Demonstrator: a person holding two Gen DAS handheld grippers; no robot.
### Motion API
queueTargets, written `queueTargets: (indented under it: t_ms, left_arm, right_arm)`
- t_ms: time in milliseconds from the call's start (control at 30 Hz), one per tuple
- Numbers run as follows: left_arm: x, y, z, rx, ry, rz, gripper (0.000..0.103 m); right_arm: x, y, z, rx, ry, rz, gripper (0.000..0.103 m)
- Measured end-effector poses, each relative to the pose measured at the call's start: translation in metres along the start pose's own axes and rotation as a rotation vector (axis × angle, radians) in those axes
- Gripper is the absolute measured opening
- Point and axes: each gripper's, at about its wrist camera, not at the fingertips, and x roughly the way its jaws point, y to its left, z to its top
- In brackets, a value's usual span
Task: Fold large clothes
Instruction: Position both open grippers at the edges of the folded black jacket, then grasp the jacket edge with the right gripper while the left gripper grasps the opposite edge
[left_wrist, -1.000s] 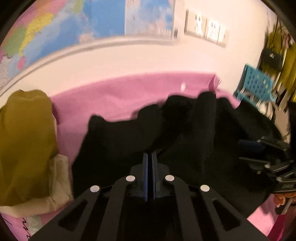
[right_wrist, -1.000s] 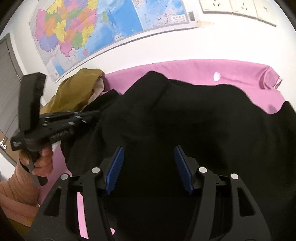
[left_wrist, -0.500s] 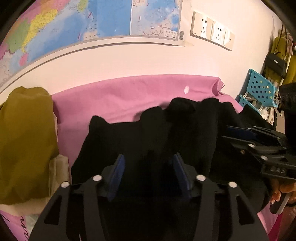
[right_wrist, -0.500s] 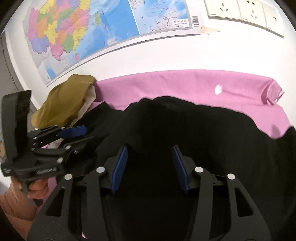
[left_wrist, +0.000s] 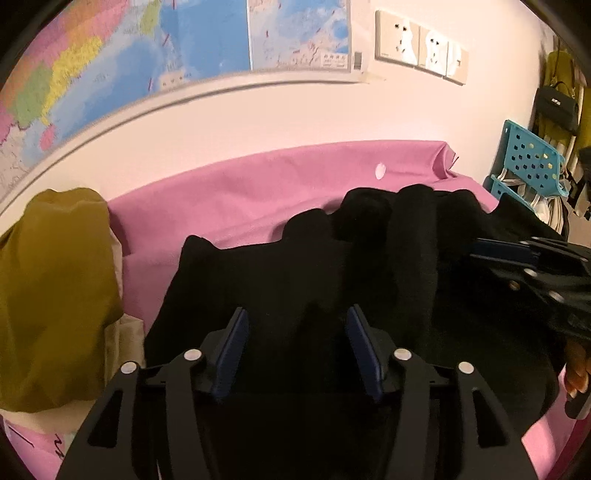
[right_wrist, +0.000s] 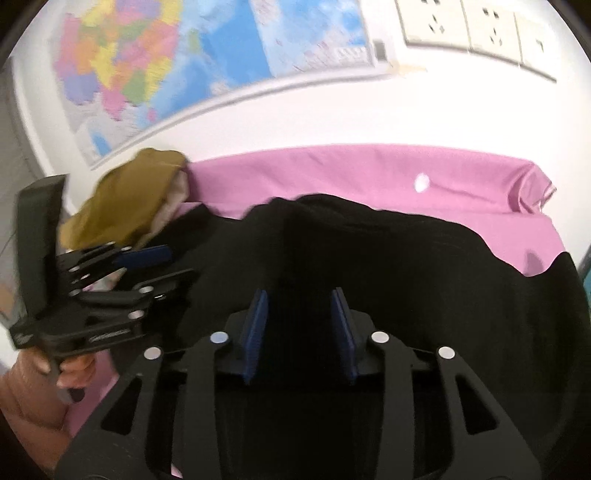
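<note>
Left wrist view. Item: black garment (left_wrist: 369, 266), large, lying rumpled across the middle of the pink-covered worktop (left_wrist: 258, 184) and reaching its right edge. I judge it soft, limp and fairly light, a thick matte knit that should not slip between pads but will sag and drag if lifted at one point. I would take hold at an outer hem or corner, one per gripper. My left gripper (left_wrist: 295, 354) has its fingers (left_wrist: 231, 354) parted over the cloth, nothing pinched. The right gripper (left_wrist: 524, 258) enters at the right edge. An olive garment (left_wrist: 55, 295) is heaped at the worktop's left edge. Writing: a wall map (left_wrist: 147, 55) with a small legend and barcode, too fine to read.

Right wrist view. The same black garment (right_wrist: 406, 258) fills the near worktop (right_wrist: 369, 173). The right gripper (right_wrist: 297, 328) is closing, fingers (right_wrist: 341, 332) still apart; cloth lies under the gap, and I see no pinch yet. The left gripper (right_wrist: 155, 266) sits left, open. Lettering on its body is blurred, unreadable.
</note>
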Motion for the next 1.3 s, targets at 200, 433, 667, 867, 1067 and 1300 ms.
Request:
queueTargets:
  t_ms: [200, 433, 667, 867, 1067, 1300]
  left_arm:
    - [-0.016, -0.005, -0.011, 0.012, -0.021, -0.003, 0.06]
    - [-0.021, -0.001, -0.031, -0.028, 0.016, -0.003, 0.064]
    - [-0.038, 0.005, -0.044, -0.062, 0.013, -0.014, 0.069]
    - [-0.051, 0.004, -0.055, -0.062, -0.001, -0.017, 0.072]
    - [-0.065, 0.011, -0.07, -0.098, 0.0, -0.048, 0.077]
    - [-0.075, 0.022, -0.093, -0.143, 0.025, -0.079, 0.077]
  right_arm:
    - [-0.013, 0.029, -0.017, -0.09, 0.019, 0.08, 0.044]
    - [0.015, 0.018, -0.036, -0.061, 0.105, 0.037, 0.059]
    - [-0.033, 0.044, -0.035, -0.159, 0.0, 0.072, 0.063]
    - [-0.046, 0.089, -0.054, -0.373, 0.034, 0.083, 0.071]
    - [-0.03, 0.108, -0.074, -0.49, 0.055, 0.03, 0.076]
    - [-0.015, 0.121, -0.088, -0.608, 0.05, -0.066, 0.08]
